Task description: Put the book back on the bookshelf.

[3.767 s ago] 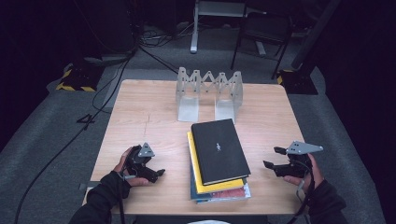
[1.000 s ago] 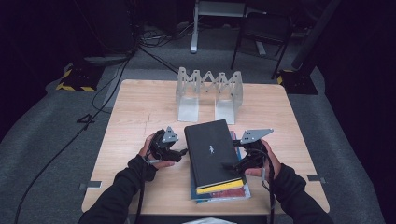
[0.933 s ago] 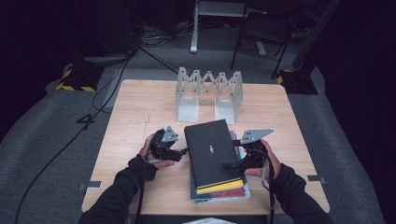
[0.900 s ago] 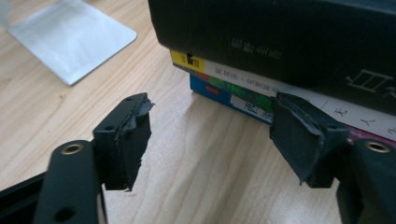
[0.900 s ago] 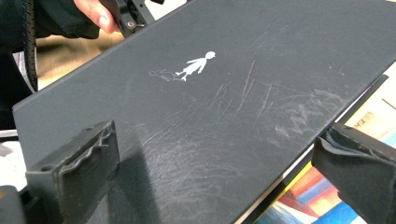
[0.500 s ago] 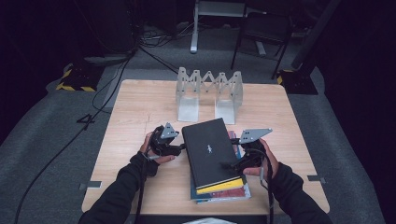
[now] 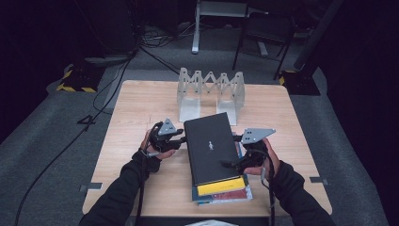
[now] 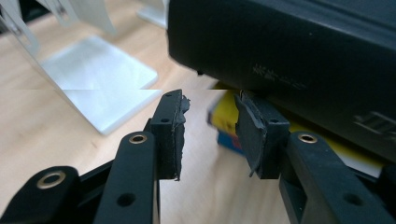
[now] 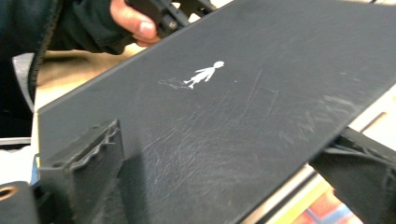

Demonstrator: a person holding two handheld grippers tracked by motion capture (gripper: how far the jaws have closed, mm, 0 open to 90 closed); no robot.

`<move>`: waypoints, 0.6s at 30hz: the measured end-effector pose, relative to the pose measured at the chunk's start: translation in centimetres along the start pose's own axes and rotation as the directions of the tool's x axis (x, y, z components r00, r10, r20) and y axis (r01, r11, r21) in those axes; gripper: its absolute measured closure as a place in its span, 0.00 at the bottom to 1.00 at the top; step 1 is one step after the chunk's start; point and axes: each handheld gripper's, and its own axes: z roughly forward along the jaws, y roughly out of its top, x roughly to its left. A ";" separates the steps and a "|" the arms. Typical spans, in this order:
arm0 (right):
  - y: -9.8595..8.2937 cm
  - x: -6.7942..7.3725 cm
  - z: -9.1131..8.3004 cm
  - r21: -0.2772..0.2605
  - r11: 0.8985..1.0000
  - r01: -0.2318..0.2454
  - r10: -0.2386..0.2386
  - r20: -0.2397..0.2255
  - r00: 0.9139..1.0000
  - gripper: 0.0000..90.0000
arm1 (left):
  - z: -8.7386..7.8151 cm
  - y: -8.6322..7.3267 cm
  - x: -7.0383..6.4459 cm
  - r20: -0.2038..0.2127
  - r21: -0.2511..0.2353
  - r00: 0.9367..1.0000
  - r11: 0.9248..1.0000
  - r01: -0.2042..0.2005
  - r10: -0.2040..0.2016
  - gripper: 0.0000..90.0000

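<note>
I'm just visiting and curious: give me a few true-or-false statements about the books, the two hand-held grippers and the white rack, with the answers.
1. The black book lies on top of the stack. True.
2. A red book is directly under it. False: a yellow book lies directly beneath, with a red-covered one lower.
3. The left gripper is shut tight on a pen. False: its jaws stand apart with nothing between them, beside the black book's edge.
4. The right gripper has one jaw above the black cover and one below it. True.
5. The white rack holds several books. False: its slots are empty.
6. The cover bears a small white figure. True.
</note>
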 end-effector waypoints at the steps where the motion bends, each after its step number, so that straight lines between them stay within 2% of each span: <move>1: 0.2 -0.1 -0.1 -0.015 1.000 0.009 -0.009 -0.004 1.000 0.10 | -0.2 0.4 0.1 0.005 -0.012 1.000 1.000 -0.001 0.001 0.68; 2: 0.4 -0.1 -0.2 -0.026 1.000 0.017 -0.017 -0.003 1.000 0.12 | -0.6 0.7 0.3 0.021 -0.048 1.000 0.999 0.014 -0.013 0.70; 3: 0.5 -0.1 -0.3 -0.039 0.999 0.021 -0.021 -0.001 1.000 0.15 | -1.1 1.1 0.5 0.060 -0.106 0.998 0.994 0.041 -0.035 0.73; 4: 0.7 -0.2 -0.5 -0.056 0.998 0.021 -0.021 0.004 1.000 0.17 | -1.8 1.9 0.7 0.108 -0.170 0.993 0.983 0.073 -0.055 0.71; 5: 0.9 -0.3 -0.7 -0.078 0.997 0.013 -0.012 0.004 1.000 0.22 | -2.4 3.1 0.4 0.085 -0.185 0.996 0.982 0.029 -0.013 0.72; 6: 1.1 -0.5 -0.7 -0.089 0.996 -0.014 0.014 0.001 1.000 0.23 | -2.9 5.4 -0.7 0.072 -0.160 0.996 0.987 -0.034 0.046 0.72; 7: 1.1 -0.5 -0.7 -0.089 0.996 -0.014 0.014 0.001 1.000 0.23 | -2.9 5.4 -0.7 0.072 -0.160 0.996 0.987 -0.034 0.046 0.72; 9: 1.1 -0.8 -0.5 -0.092 0.996 -0.006 0.004 -0.012 1.000 0.27 | -2.7 5.7 -0.8 0.011 -0.109 0.998 0.993 -0.055 0.056 0.71; 10: 1.0 -0.8 -0.6 -0.093 0.996 -0.014 0.012 -0.020 1.000 0.29 | -2.6 5.4 -0.6 -0.028 -0.074 0.998 0.995 -0.061 0.059 0.68; 11: 0.8 -0.8 -0.6 -0.097 0.995 -0.018 0.016 -0.025 1.000 0.30 | -2.7 4.4 -0.2 -0.043 -0.064 0.998 0.997 -0.053 0.050 0.65; 13: 0.6 -0.9 -0.6 -0.104 0.994 -0.028 0.025 -0.030 0.999 0.30 | -2.8 3.9 0.0 -0.045 -0.062 0.998 0.997 -0.046 0.043 0.62; 15: 0.3 -1.0 -0.6 -0.109 0.993 -0.032 0.028 -0.034 0.999 0.31 | -3.1 2.1 0.5 -0.072 -0.043 0.997 0.999 -0.030 0.027 0.61; 17: 0.4 -0.9 -0.6 -0.111 0.994 -0.022 0.018 -0.036 0.999 0.31 | -2.8 1.0 0.9 -0.087 -0.009 0.996 1.000 -0.027 0.026 0.60; 18: 0.5 -0.9 -0.6 -0.109 0.994 -0.020 0.016 -0.036 0.999 0.31 | -2.3 0.4 1.1 -0.080 0.029 0.996 0.999 -0.027 0.029 0.59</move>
